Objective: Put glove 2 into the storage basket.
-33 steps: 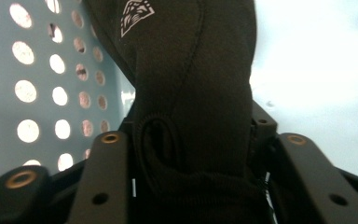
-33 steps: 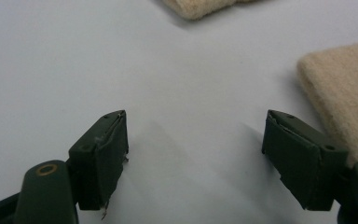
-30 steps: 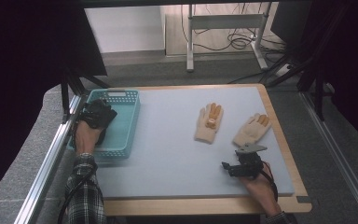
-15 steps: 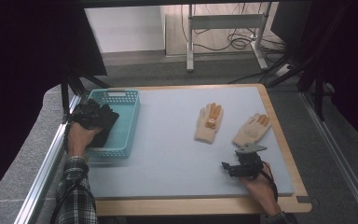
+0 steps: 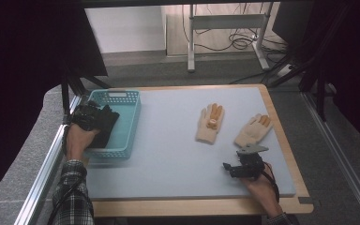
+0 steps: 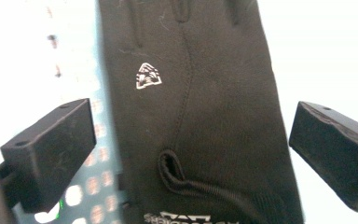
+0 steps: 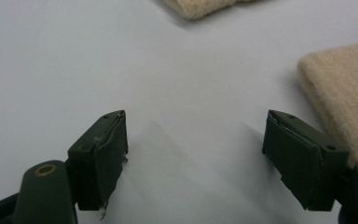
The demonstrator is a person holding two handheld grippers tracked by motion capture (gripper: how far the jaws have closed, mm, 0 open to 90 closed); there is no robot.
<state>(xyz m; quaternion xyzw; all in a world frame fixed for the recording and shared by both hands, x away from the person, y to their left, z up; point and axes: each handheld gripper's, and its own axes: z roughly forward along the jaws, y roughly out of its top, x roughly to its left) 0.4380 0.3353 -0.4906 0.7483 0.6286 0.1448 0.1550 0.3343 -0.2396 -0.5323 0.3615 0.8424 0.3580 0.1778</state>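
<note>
Sorting gloves into the basket looked to be underway, with one part done and two left. At the left of the desk [image 5: 168, 154], the shallow light-blue plastic basket with perforated walls [image 5: 126, 123] held a black fabric glove bearing a small white logo [image 6: 191, 116], which lay over the basket's floor and near wall. The left gripper [image 5: 91, 118] hung just above it. Its jaws had just been opening and stood spread wide, one on each side of the glove and pressing on nothing, so the glove seemed released. Nothing else could be made out in the basket.

Toward the right, two cream knitted gloves with orange fingertips remained on the grey desk surface, apart from each other: one [image 5: 210, 124] nearer the middle, the other [image 5: 253, 131] beyond it. The right gripper [image 5: 243, 168] rested near the second, jaws spread and empty.
</note>
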